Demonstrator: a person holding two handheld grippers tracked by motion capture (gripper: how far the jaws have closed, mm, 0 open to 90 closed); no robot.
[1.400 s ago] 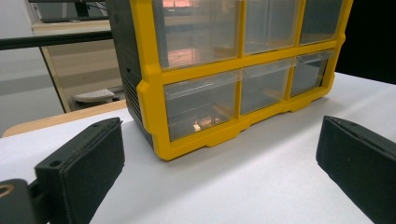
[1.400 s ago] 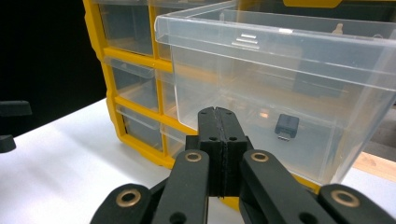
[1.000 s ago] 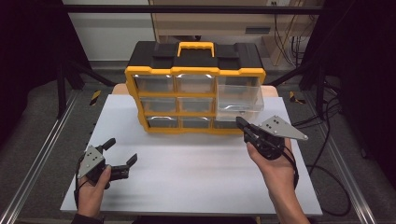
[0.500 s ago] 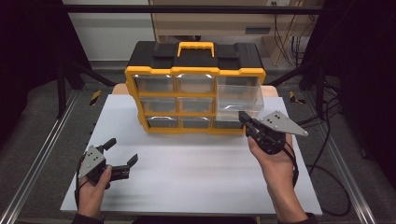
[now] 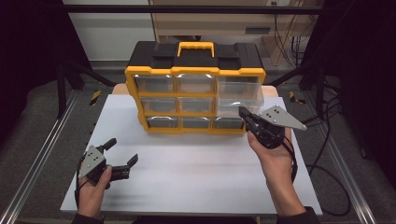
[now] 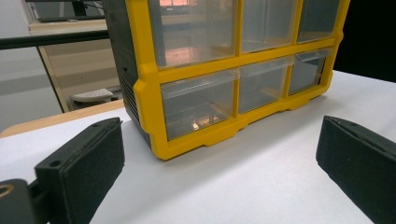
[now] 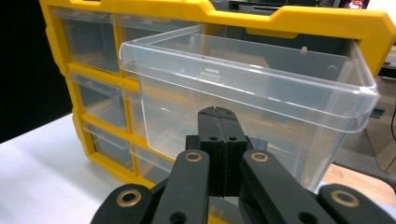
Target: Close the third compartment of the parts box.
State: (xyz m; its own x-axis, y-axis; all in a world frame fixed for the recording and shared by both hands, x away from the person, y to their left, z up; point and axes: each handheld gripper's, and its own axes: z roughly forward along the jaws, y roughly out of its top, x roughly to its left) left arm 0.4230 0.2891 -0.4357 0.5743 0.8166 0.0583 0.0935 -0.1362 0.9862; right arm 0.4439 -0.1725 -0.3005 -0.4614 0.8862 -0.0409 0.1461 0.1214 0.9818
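Note:
A yellow and black drawer organizer (image 5: 194,93) stands at the far middle of the white table (image 5: 196,163). Its large clear drawer (image 5: 239,95) at the right juts out from the frame. My right gripper (image 5: 243,112) is shut with nothing between its jaws, and its tips are right at the front wall of that drawer (image 7: 252,79). Whether the right gripper (image 7: 217,114) touches the wall I cannot tell. My left gripper (image 5: 122,150) stands open low over the table's near left, empty. The left gripper (image 6: 219,149) faces the organizer's lower left small drawers (image 6: 198,105).
The organizer has a yellow carrying handle (image 5: 196,46) on top and several small clear drawers (image 5: 161,103) left of the large one. Metal rails (image 5: 42,149) run along both sides of the table. Cables (image 5: 322,158) lie on the floor at the right.
My right gripper has edged a little forward and up toward the large drawer's front. The left gripper has stayed where it was.

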